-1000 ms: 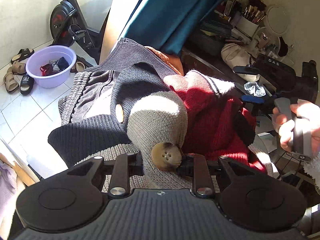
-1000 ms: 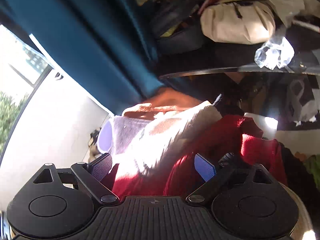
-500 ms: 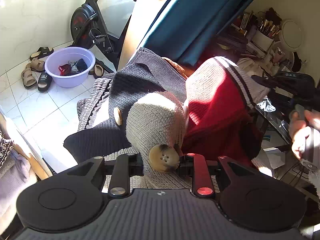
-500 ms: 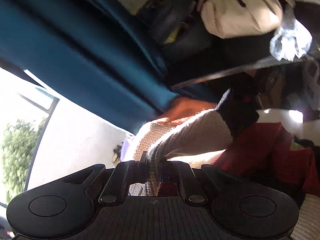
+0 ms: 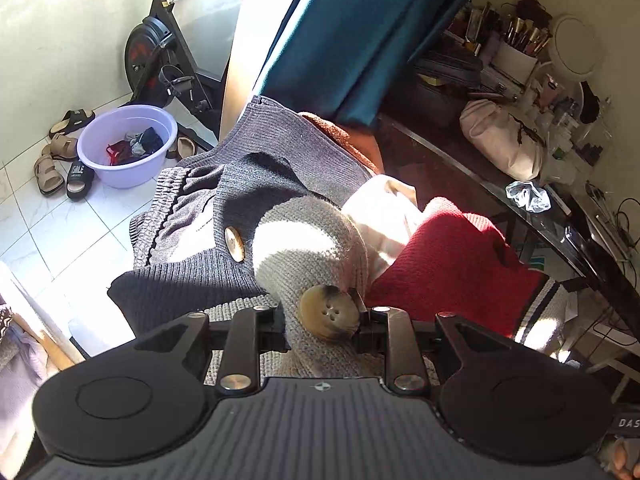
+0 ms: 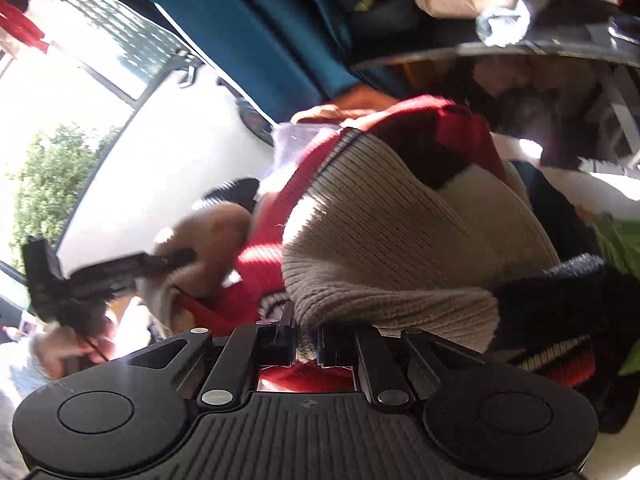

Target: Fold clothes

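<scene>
In the left wrist view my left gripper [image 5: 323,322] is shut on a fold of a grey knit cardigan [image 5: 308,236], right at its big brown button [image 5: 329,312]. The cardigan's darker grey part [image 5: 256,168] spreads out beyond. A red sweater [image 5: 452,264] lies bunched to the right of it. In the right wrist view my right gripper [image 6: 306,346] is shut on the cream ribbed band [image 6: 392,248] of that red sweater [image 6: 448,132], which drapes up and away from the jaws. The other gripper [image 6: 116,270], held in a hand, shows blurred at the left.
A purple basin [image 5: 127,145] with clothes, sandals [image 5: 50,168] and an exercise bike [image 5: 160,60] stand on the tiled floor at left. A teal curtain [image 5: 360,32] hangs behind. A dark desk [image 5: 540,216] crowded with a cream bag [image 5: 500,140] and brushes runs along the right.
My right gripper closed on the sweater's ribbed band and swung sideways with it. The red sweater rose, then dropped to the right. The right hand left the left wrist view.
</scene>
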{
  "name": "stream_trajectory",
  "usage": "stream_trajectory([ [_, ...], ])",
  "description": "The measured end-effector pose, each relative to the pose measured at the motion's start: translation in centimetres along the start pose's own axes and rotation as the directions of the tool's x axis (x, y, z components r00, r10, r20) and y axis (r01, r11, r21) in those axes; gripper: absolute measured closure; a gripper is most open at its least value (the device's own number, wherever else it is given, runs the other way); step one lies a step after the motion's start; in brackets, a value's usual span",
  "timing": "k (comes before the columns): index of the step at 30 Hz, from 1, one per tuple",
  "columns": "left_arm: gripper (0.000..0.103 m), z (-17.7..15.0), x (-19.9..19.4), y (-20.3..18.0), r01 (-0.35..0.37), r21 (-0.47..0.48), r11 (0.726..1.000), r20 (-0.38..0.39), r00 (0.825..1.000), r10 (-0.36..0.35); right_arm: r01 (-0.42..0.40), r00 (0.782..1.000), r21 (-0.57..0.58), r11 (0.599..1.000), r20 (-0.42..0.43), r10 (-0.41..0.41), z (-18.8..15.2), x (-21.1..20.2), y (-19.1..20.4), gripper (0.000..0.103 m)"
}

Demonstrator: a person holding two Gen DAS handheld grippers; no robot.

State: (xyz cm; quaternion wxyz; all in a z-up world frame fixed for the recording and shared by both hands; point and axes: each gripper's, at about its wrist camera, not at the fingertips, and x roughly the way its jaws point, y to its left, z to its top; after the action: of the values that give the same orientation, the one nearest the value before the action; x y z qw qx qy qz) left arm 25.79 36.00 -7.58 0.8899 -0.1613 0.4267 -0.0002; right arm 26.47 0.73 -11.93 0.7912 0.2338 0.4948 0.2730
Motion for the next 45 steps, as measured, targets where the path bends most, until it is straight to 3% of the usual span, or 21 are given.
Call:
stream_trajectory([
  [2,0.078,0.0,0.2,-0.4,-0.003,0.017,1.0,-0.01,1.0,0.003,0.064,0.998,0.06,0.996,-0.017,-0.063,-1.8,1.4,-1.7,0.094],
  [3,0.078,0.0,0.3,-0.6,-0.004,0.025,1.0,-0.015,1.0,0.005,0.093,0.996,0.085,0.992,-0.01,-0.092,-2.2,1.8,-2.1,0.088],
  [4,0.078,0.1,0.3,-0.6,-0.006,0.021,1.0,-0.017,1.0,0.006,0.118,0.993,0.114,0.986,-0.005,-0.119,-2.4,2.0,-2.4,0.073],
  [6,0.078,0.4,0.4,-0.5,-0.008,0.012,1.0,-0.023,1.0,0.009,0.118,0.993,0.192,0.974,-0.002,-0.12,-2.6,1.9,-2.7,0.065],
  [7,0.079,0.7,0.2,-0.5,-0.005,0.008,1.0,-0.012,1.0,0.006,0.11,0.994,0.211,0.971,-0.007,-0.111,-2.5,1.7,-2.6,0.056],
  [9,0.082,1.4,-0.6,-0.5,0.008,0.014,1.0,0.019,1.0,-0.008,0.111,0.994,0.208,0.972,-0.023,-0.108,-2.1,0.7,-1.9,0.045],
  [11,0.092,2.5,-1.8,-1.1,0.056,0.042,0.998,0.059,0.997,-0.059,0.107,0.994,0.165,0.98,-0.021,-0.105,-1.7,-0.5,-0.9,0.042],
  [14,0.092,4.2,-3.3,-2.6,0.107,0.083,0.991,0.114,0.987,-0.116,0.133,0.99,0.083,0.988,0.031,-0.136,0.2,-2.7,0.6,0.03],
  [16,0.092,5.1,-3.1,-3.9,0.147,0.101,0.984,0.133,0.978,-0.16,0.145,0.986,0.109,0.983,0.06,-0.153,0.5,-3.6,0.0,0.021],
  [23,0.094,5.3,-1.0,-9.6,0.24,0.196,0.951,0.096,0.96,-0.262,0.178,0.973,0.19,0.966,0.111,-0.201,0.4,-5.4,-1.9,0.021],
  [25,0.094,4.2,-0.9,-11.9,0.288,0.304,0.908,0.056,0.946,-0.318,0.175,0.973,0.189,0.966,0.117,-0.199,0.0,-5.7,-2.1,0.021],
  [27,0.093,2.7,-0.4,-14.0,0.342,0.421,0.84,-0.024,0.93,-0.366,0.177,0.972,0.188,0.966,0.119,-0.202,-0.4,-5.8,-2.4,0.021],
  [32,0.093,-2.2,4.8,-16.8,0.366,0.533,0.763,-0.209,0.931,-0.301,0.194,0.964,0.255,0.947,0.131,-0.233,-0.8,-6.1,-4.0,0.021],
  [36,0.093,-4.3,7.5,-17.3,0.38,0.524,0.762,-0.272,0.923,-0.273,0.192,0.955,0.311,0.931,0.159,-0.251,-0.7,-6.8,-5.2,0.021],
  [40,0.092,-5.4,7.0,-17.8,0.374,0.579,0.724,-0.265,0.927,-0.266,0.19,0.948,0.308,0.932,0.19,-0.256,0.1,-7.7,-5.6,0.021],
  [42,0.09,-5.5,6.8,-17.6,0.361,0.584,0.728,-0.261,0.932,-0.253,0.182,0.948,0.288,0.94,0.201,-0.245,1.0,-7.4,-5.3,0.021],
  [45,0.065,-5.6,6.2,-17.1,0.342,0.58,0.74,-0.249,0.939,-0.238,0.17,0.949,0.253,0.952,0.218,-0.227,2.4,-6.7,-4.9,0.02],
])
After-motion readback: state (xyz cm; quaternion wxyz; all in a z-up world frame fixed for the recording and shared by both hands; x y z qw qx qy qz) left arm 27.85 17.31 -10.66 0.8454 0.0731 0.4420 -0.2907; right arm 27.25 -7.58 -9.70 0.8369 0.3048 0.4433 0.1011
